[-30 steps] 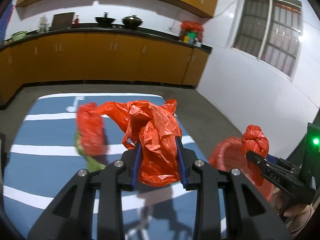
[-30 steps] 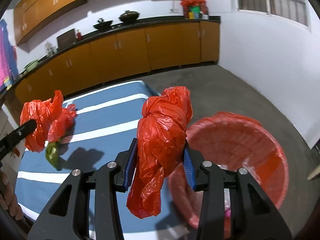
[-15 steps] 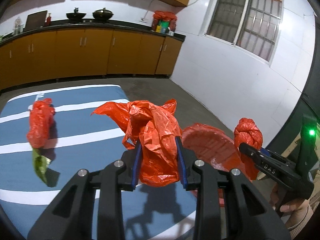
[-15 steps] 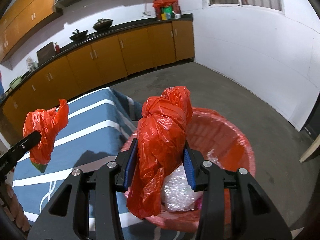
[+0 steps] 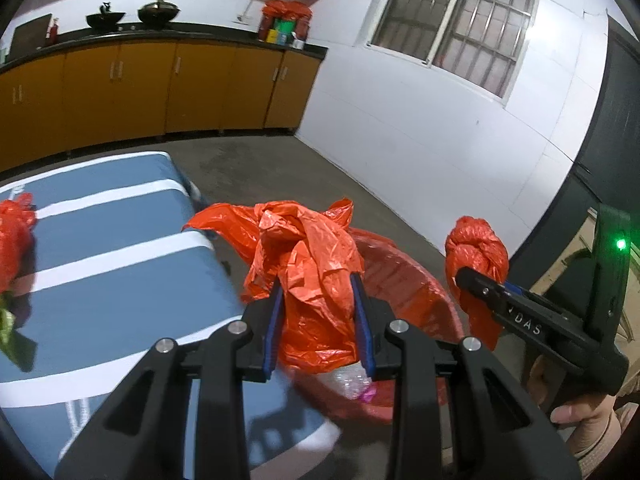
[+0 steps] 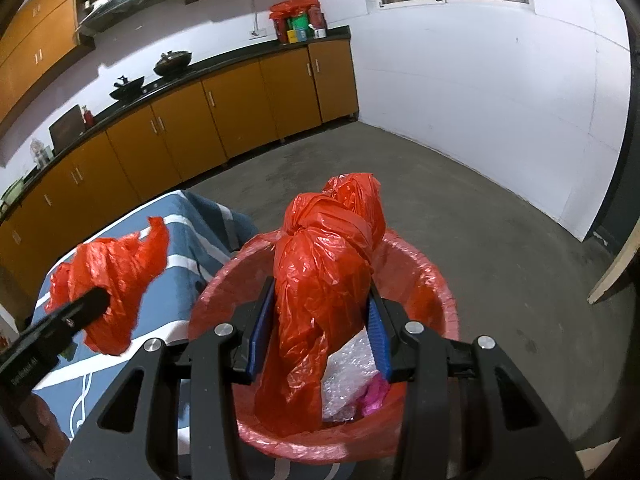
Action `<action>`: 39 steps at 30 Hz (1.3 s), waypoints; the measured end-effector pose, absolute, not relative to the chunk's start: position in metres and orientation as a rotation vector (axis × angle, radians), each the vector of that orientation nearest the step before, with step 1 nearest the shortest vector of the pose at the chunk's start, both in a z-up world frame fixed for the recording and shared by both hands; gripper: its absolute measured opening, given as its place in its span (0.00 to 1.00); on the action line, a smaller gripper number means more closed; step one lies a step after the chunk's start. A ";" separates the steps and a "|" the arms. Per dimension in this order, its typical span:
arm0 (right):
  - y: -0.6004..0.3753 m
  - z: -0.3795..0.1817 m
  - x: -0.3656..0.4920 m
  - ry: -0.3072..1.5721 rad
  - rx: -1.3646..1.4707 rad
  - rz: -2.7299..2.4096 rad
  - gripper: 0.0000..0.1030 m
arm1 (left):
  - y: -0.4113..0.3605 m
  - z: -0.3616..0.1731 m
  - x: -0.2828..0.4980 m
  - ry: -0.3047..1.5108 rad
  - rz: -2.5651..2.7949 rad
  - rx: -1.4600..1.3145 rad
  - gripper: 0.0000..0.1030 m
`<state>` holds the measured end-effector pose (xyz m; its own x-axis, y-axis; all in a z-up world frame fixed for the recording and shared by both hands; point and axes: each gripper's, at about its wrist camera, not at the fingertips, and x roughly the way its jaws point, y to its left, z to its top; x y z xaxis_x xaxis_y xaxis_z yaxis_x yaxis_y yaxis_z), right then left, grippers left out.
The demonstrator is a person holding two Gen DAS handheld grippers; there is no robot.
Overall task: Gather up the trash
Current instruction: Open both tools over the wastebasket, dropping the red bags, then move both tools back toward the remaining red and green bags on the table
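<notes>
Left gripper (image 5: 318, 320): jaws clamped on a loose, crumpled red bag (image 5: 308, 264); in the left wrist view it hangs at the desk's (image 5: 100, 280) edge, with the bin (image 5: 404, 280) just behind it at about 2 o'clock.
Right gripper (image 6: 320, 336): jaws clamped on a knotted red bag (image 6: 324, 280); in the right wrist view it hangs over the bin's mouth, inside the rim line.
Bin: red basin lined with a thin red film, on the floor (image 6: 480, 220) just beside the desk's corner.
Bin contents: a clump of bubble wrap (image 6: 348, 372) and a small pink scrap (image 6: 374, 394) lie at the bottom, so some trash is already in.
Desk: blue cloth with white stripes; one more red bag (image 5: 14, 240) lies at the 9 o'clock edge of the left wrist view, with a green scrap (image 5: 8, 328) below it.
Done so far: two bags lifted and brought to the bin; neither is let go.
Left to do: by my reading, drop the knotted bag first, since it is already over the opening; bring the crumpled bag fully over the rim and drop it; then go for the bag and green scrap on the desk.
Risk: the crumpled bag is light and spread wide, so it may catch on the rim or drift outside.
</notes>
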<state>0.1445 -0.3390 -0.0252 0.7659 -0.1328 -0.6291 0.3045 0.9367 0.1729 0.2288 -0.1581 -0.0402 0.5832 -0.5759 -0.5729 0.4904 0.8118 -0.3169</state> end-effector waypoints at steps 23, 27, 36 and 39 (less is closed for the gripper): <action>-0.366 -0.027 0.144 0.650 0.361 -0.225 0.47 | -0.211 -0.054 0.249 0.763 -0.718 -0.082 0.38; -0.371 -0.028 0.141 0.646 0.381 -0.223 0.54 | -0.209 -0.060 0.251 0.780 -0.711 -0.090 0.44; -0.369 -0.028 0.141 0.648 0.362 -0.246 0.59 | -0.189 -0.061 0.252 0.758 -0.624 -0.081 0.56; -0.366 -0.027 0.142 0.647 0.351 -0.246 0.59 | -0.175 -0.059 0.252 0.748 -0.586 -0.086 0.58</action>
<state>0.1416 -0.3661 -0.0266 0.7724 -0.1146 -0.6247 0.3301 0.9127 0.2408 0.2519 -0.1748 -0.0587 0.5815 -0.5309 -0.6164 0.4711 0.8375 -0.2769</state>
